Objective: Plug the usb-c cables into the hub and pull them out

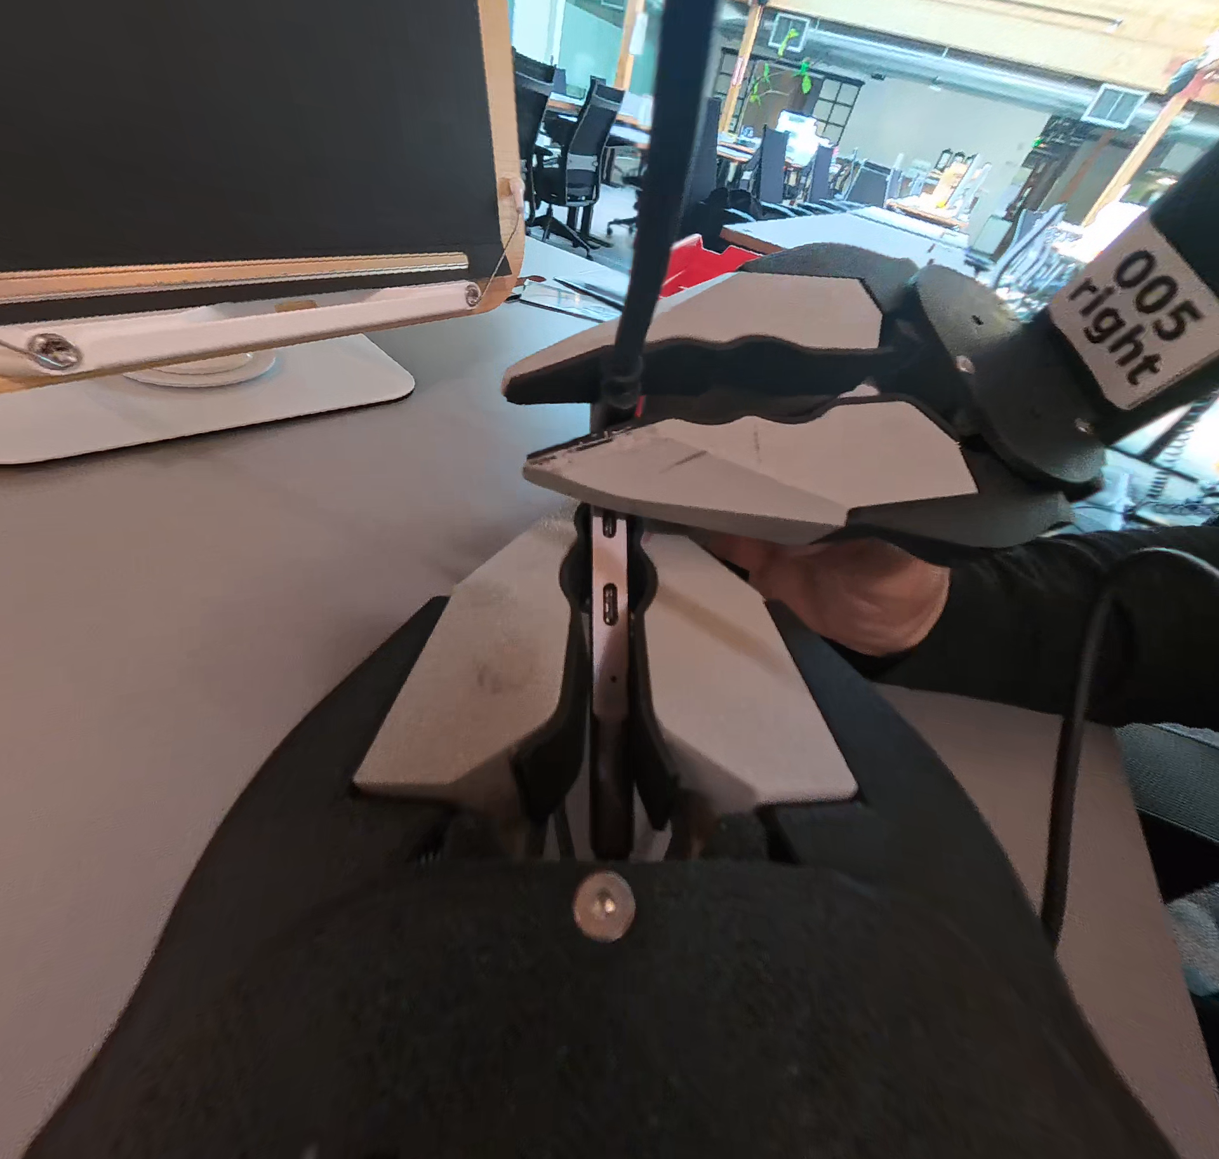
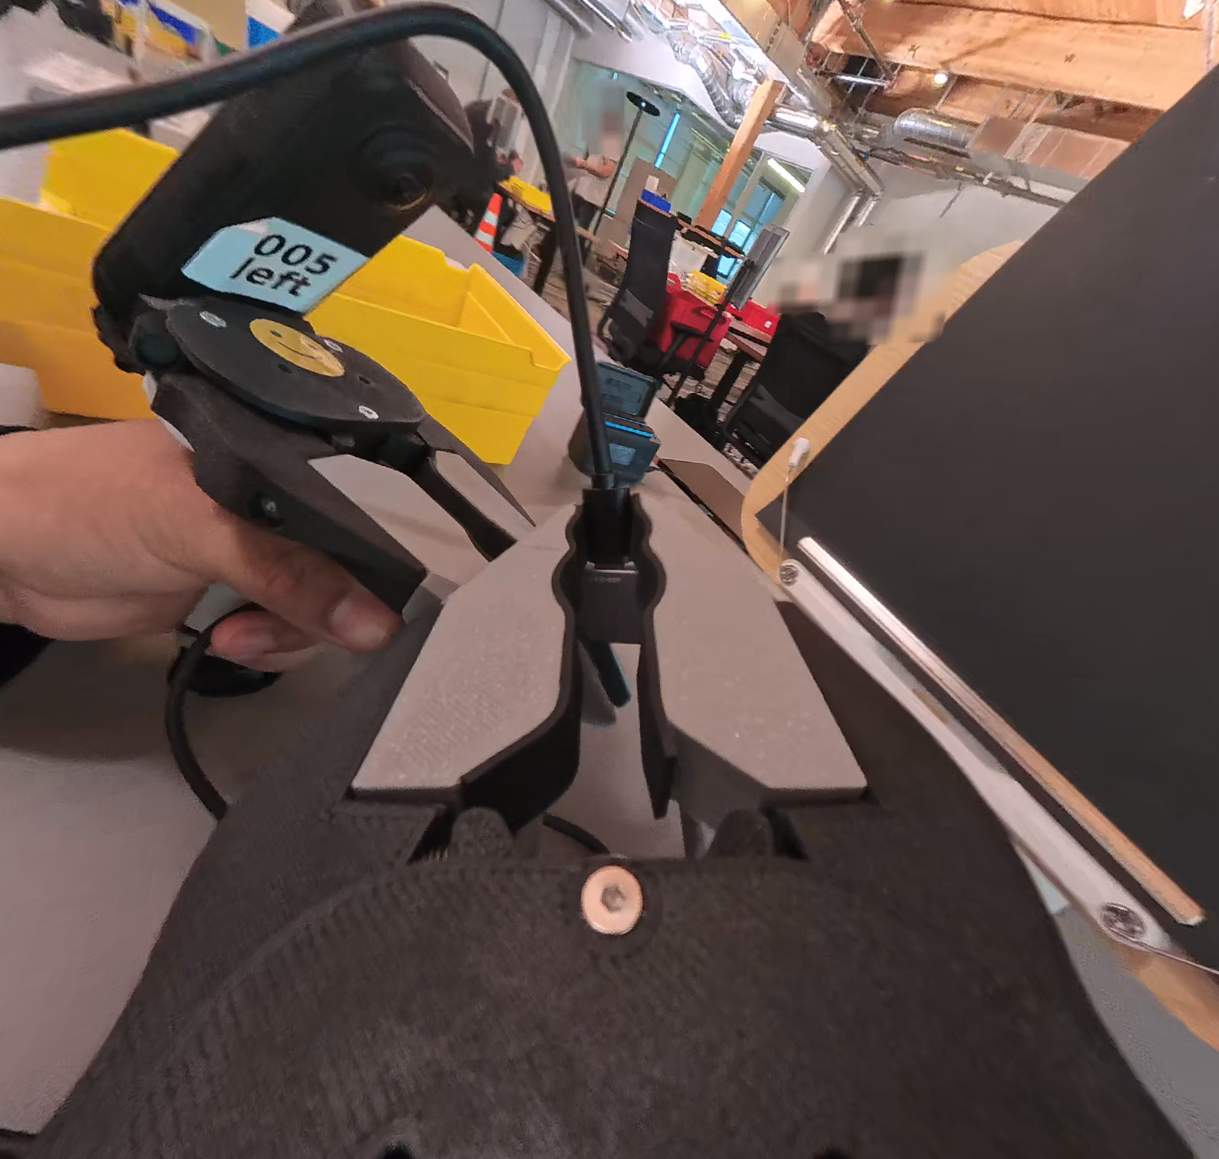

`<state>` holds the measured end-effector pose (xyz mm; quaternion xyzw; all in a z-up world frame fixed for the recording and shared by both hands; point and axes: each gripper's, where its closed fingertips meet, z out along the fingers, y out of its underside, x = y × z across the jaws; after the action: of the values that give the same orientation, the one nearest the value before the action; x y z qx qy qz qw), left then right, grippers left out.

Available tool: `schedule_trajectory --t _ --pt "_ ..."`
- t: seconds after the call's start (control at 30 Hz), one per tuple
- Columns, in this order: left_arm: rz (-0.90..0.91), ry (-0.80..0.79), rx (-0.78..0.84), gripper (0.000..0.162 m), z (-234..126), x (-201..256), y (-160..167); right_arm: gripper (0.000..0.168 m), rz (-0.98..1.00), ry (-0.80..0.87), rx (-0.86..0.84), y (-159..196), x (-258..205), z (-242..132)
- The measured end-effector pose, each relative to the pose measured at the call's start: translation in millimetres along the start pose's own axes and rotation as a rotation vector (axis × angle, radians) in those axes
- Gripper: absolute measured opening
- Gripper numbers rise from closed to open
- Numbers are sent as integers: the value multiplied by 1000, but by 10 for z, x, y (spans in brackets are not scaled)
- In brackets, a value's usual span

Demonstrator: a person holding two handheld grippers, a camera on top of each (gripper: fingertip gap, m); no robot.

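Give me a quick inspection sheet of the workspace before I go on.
Surface: grey table, bare near the grippers.
Job's things: silver hub held edge-up, two empty ports facing the left wrist camera; black usb-c plug at the hub's far end, seating hidden.
Clutter: yellow bins; monitor stand base.
Grippers: left gripper shut on the hub; right gripper shut on the plug.
Cables: black cable rises from the plug; a second thin cable loops by the person's sleeve.
Surroundings: black board with wooden edge behind; open office with chairs and desks beyond.
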<state>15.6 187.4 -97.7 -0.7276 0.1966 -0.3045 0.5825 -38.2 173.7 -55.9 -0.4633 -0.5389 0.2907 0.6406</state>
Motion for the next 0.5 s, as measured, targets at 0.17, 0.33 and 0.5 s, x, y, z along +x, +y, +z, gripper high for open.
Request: schedule_trajectory --t 0.17,0.33,0.5 --pt "1 49 41 5 -16 31 -33 8 -43 -10 9 -35 -23 -9" --pt "69 -90 -2 5 36 -140 38 9 -76 28 -80 127 45 74" --pt "74 -29 3 5 41 -68 20 10 -71 -20 -145 130 35 30"
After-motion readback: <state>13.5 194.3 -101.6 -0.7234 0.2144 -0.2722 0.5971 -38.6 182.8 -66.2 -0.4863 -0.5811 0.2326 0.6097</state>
